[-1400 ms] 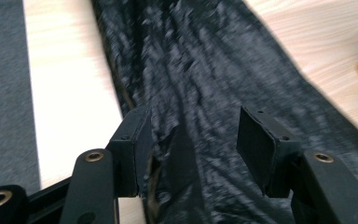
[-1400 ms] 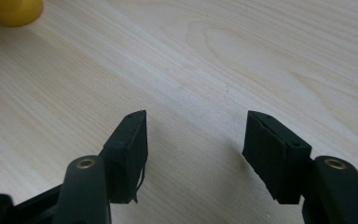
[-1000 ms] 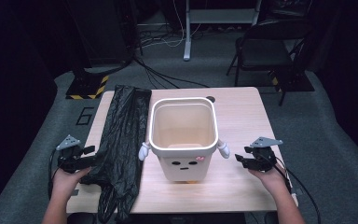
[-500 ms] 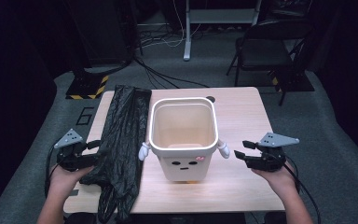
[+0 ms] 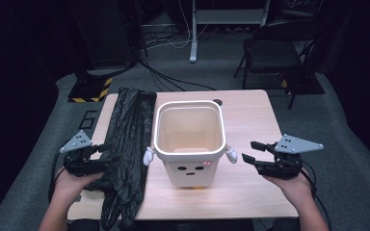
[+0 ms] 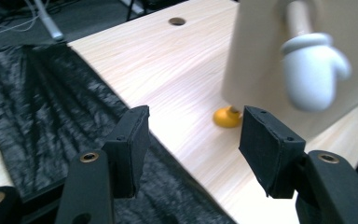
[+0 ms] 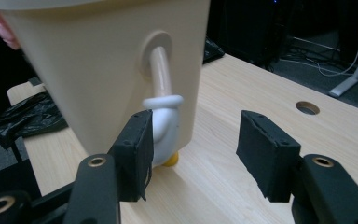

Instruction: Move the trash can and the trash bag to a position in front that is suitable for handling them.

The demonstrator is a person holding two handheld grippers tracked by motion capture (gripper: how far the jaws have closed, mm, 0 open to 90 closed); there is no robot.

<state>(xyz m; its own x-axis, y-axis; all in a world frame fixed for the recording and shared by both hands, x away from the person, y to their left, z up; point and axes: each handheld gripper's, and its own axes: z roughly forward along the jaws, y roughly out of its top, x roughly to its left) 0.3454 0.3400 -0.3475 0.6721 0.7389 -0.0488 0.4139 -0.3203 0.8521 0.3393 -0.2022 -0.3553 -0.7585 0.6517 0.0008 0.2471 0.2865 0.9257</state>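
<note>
Left gripper: we see its jaws spread wide with nothing between them, poised over the inner edge of the black plastic bag; through the gap in the left gripper view lie bare wood and one yellow foot of the bin. Right gripper: jaws likewise wide apart and empty, held off the table near the bin's right side; in the right gripper view its near pad stands in front of the bin's white mitten hand, and we cannot tell whether they touch. The cream bin, with a small printed face, stands upright at the centre of the wooden table; we see nothing in it. The bag lies flat along the table's left side, just beside the bin.
</note>
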